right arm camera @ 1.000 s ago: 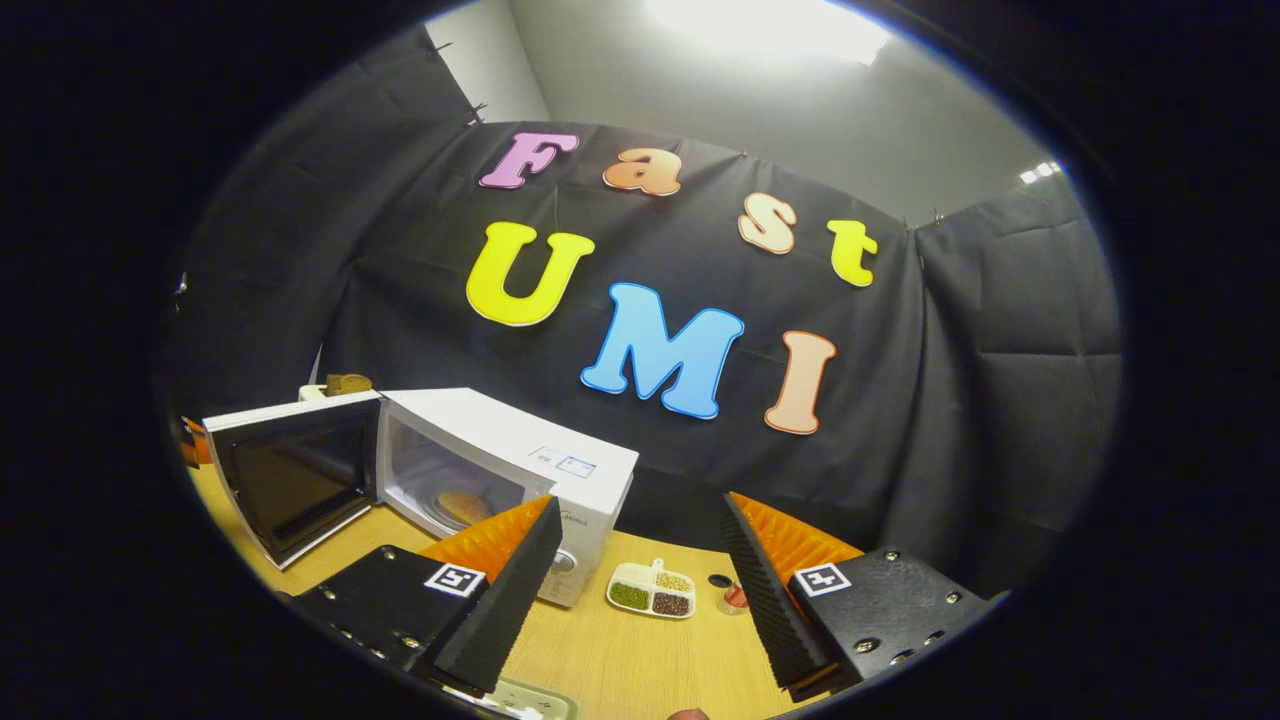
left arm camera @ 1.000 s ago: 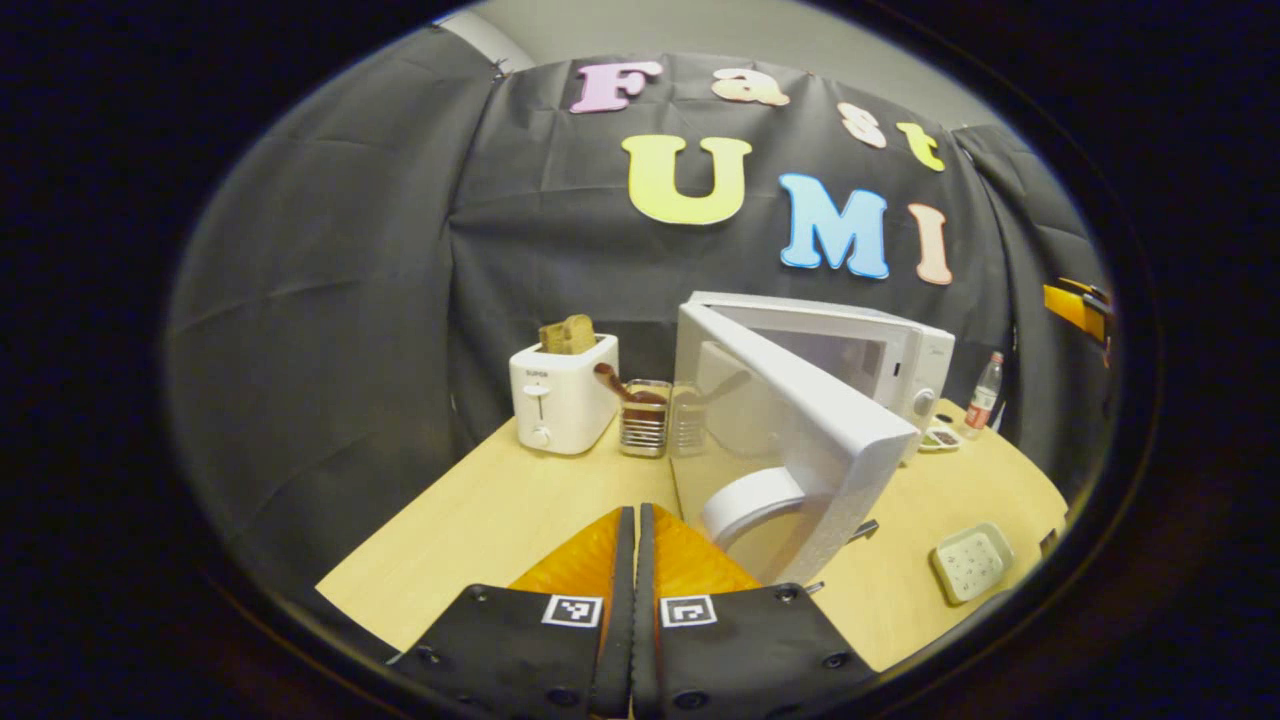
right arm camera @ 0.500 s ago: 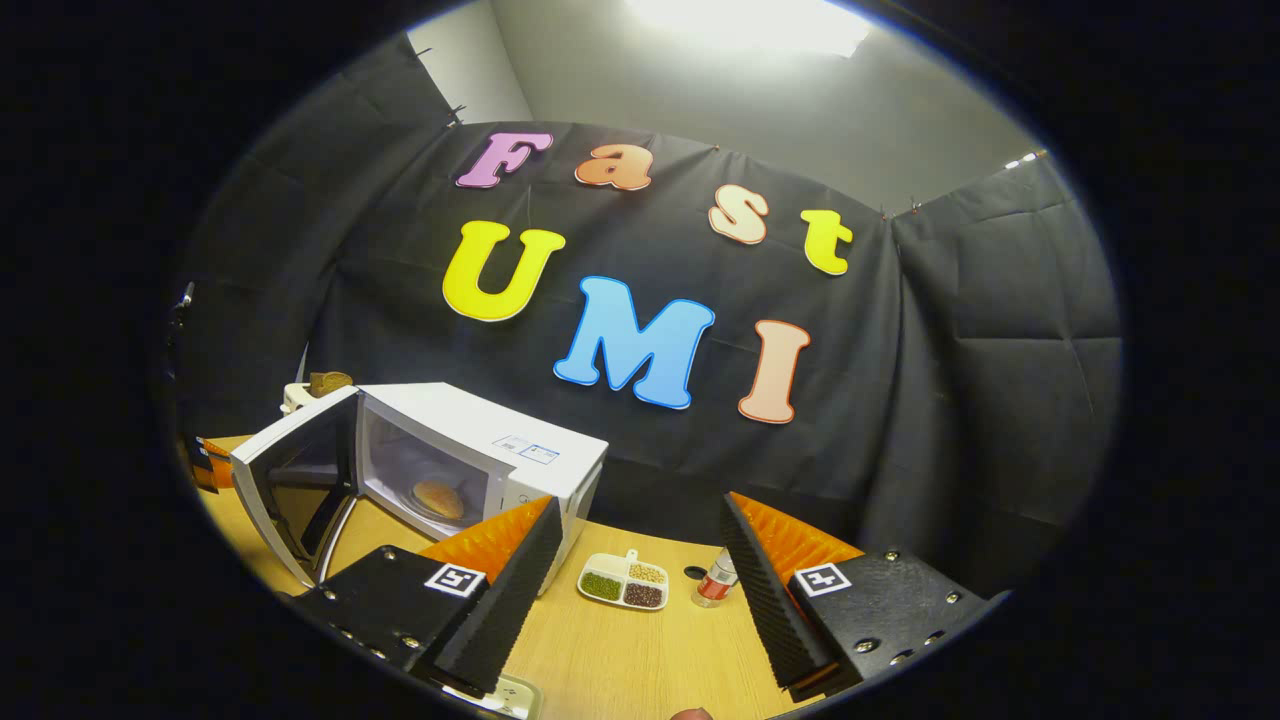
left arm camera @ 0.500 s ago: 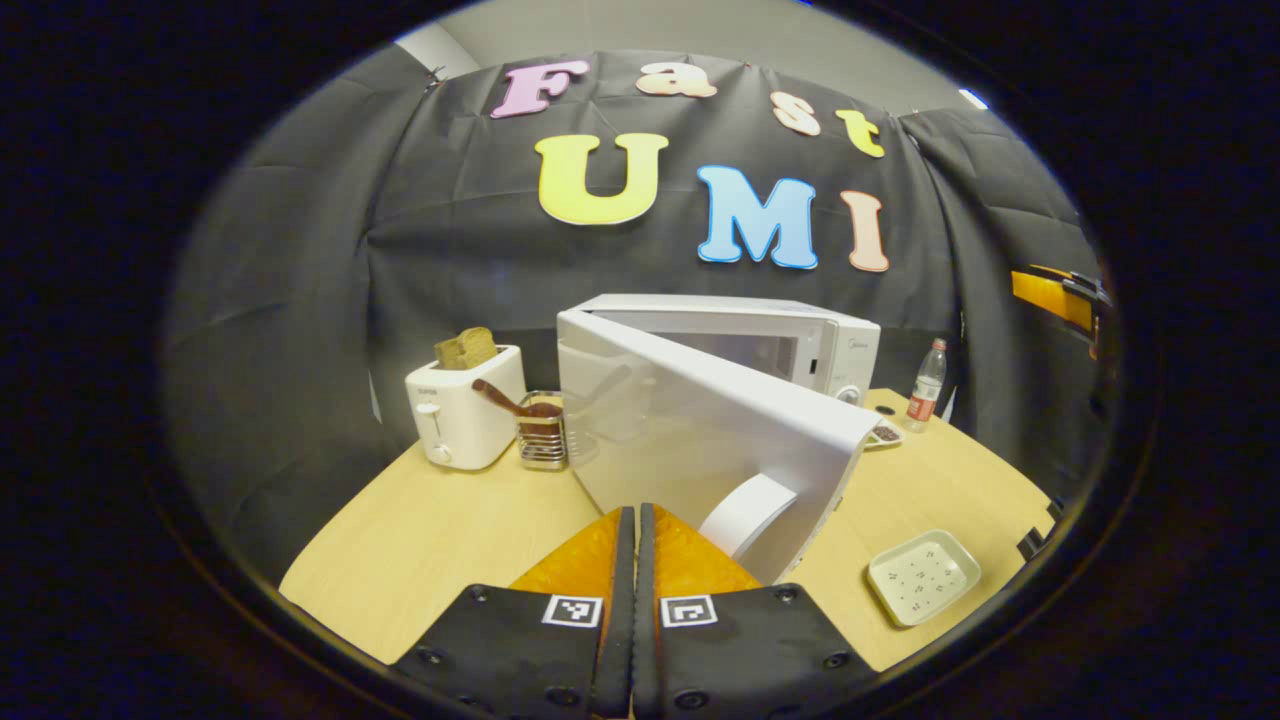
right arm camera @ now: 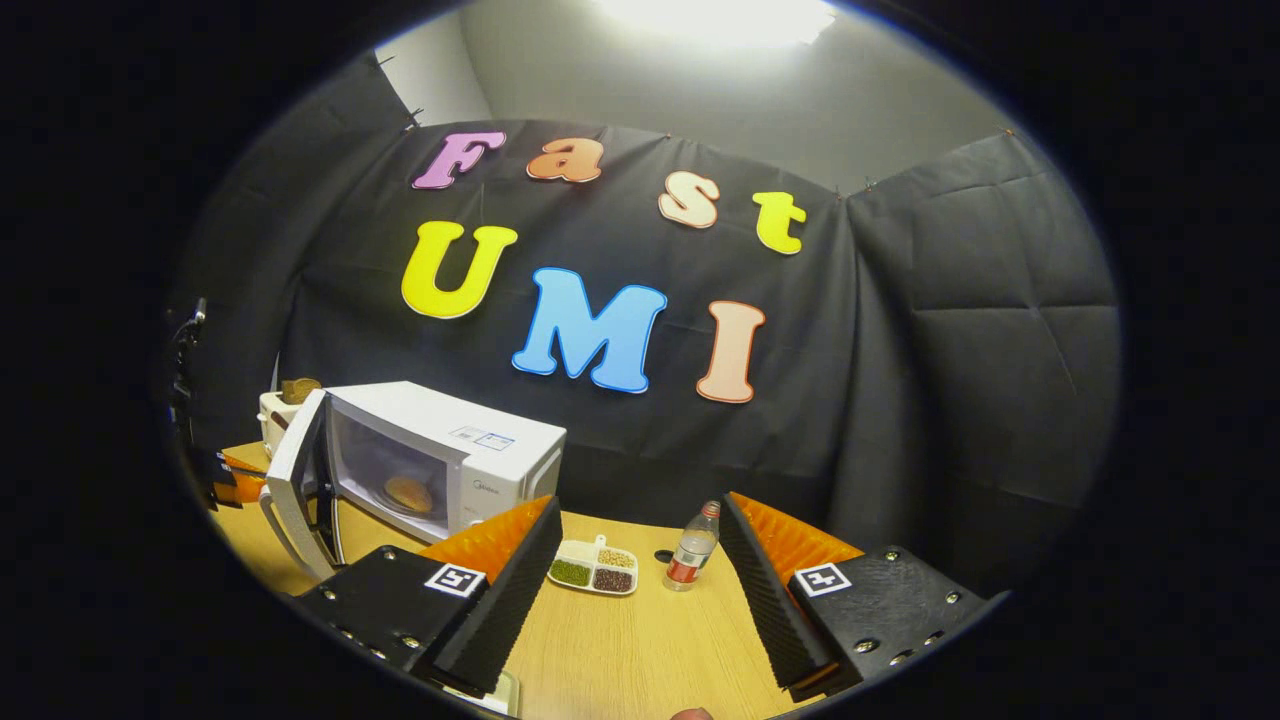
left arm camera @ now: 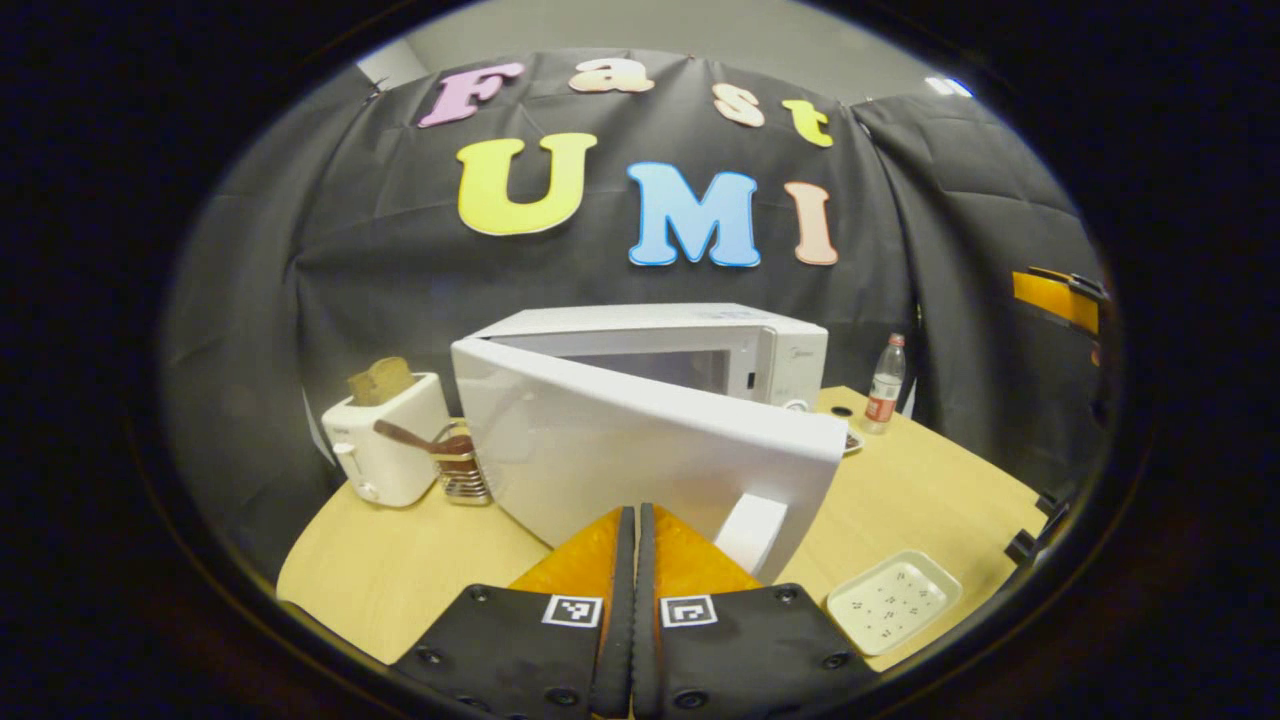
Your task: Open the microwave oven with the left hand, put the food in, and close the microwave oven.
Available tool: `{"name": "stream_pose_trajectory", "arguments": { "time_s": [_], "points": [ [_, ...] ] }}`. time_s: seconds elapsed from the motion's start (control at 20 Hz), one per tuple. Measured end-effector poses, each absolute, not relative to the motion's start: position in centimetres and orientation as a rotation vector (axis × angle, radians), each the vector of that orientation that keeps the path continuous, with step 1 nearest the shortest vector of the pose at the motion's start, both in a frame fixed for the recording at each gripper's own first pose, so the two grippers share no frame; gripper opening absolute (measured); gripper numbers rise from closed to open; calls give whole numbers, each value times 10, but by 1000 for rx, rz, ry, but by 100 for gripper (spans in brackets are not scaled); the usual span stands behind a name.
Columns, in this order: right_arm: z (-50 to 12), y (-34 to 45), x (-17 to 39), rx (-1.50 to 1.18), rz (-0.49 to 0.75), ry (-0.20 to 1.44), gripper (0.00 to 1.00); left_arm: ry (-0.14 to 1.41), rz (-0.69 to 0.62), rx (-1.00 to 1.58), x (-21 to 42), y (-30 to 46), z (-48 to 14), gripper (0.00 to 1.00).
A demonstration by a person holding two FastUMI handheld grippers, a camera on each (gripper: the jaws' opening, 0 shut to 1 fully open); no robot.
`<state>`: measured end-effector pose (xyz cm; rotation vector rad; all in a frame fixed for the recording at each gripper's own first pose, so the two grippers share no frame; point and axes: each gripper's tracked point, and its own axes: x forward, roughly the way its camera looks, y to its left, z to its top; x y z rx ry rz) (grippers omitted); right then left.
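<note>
The white microwave oven (left arm camera: 690,345) stands at the back of the wooden table with its door (left arm camera: 640,450) swung partway toward the cavity. My left gripper (left arm camera: 635,535) is shut with nothing between its fingers, and its tips rest against the door's outer face near the white handle (left arm camera: 752,530). In the right gripper view the microwave oven (right arm camera: 450,465) shows a round bun (right arm camera: 408,492) on the turntable inside, behind the half-swung door (right arm camera: 300,480). My right gripper (right arm camera: 635,580) hangs open and empty above the table, well right of the oven.
A white toaster (left arm camera: 385,450) holding bread and a wire rack (left arm camera: 462,470) stand left of the oven. An empty white tray (left arm camera: 893,600) lies at the front right. A divided dish of beans (right arm camera: 592,568) and a small bottle (right arm camera: 690,548) sit right of the oven.
The door has swung further toward shut, with my left gripper moving along behind it. The right gripper has drawn away to the right, still open.
</note>
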<state>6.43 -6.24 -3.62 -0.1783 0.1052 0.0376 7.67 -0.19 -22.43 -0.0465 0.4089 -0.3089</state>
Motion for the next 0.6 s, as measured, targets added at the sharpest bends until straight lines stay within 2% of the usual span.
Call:
{"name": "stream_pose_trajectory", "arguments": {
  "time_s": [0.6],
  "points": [
    [-47,-110,49,-173,-56,128,96,376,-420,-36,146,-86,-209,8]
  ]
}}
